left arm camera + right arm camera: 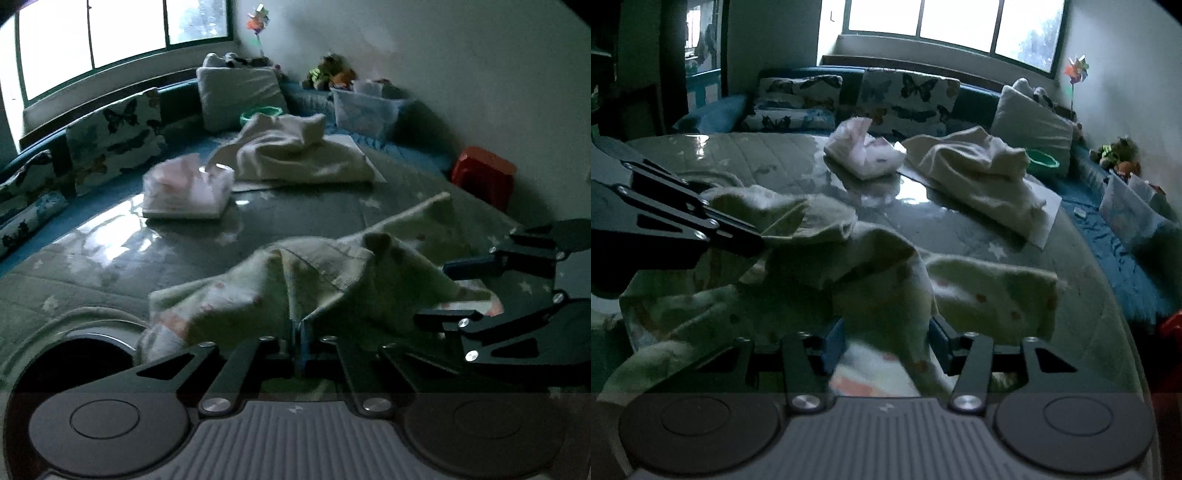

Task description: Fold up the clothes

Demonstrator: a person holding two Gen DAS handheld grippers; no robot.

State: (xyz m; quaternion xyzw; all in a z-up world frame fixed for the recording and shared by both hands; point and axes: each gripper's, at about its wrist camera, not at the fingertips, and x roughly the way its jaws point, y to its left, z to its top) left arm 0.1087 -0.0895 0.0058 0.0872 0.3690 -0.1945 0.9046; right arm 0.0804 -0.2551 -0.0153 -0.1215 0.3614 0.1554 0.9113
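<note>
garment (295, 280) edge in left gripper (300, 345) jaws

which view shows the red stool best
The left wrist view: the red stool stands whole beside the bed, against the wall. The right wrist view catches only a red sliver at its right edge.

Clearance on bed
Open quilt (92, 258) ahead-left; folded stack (188, 192) and cream pile (295, 155) block the far side.
</note>
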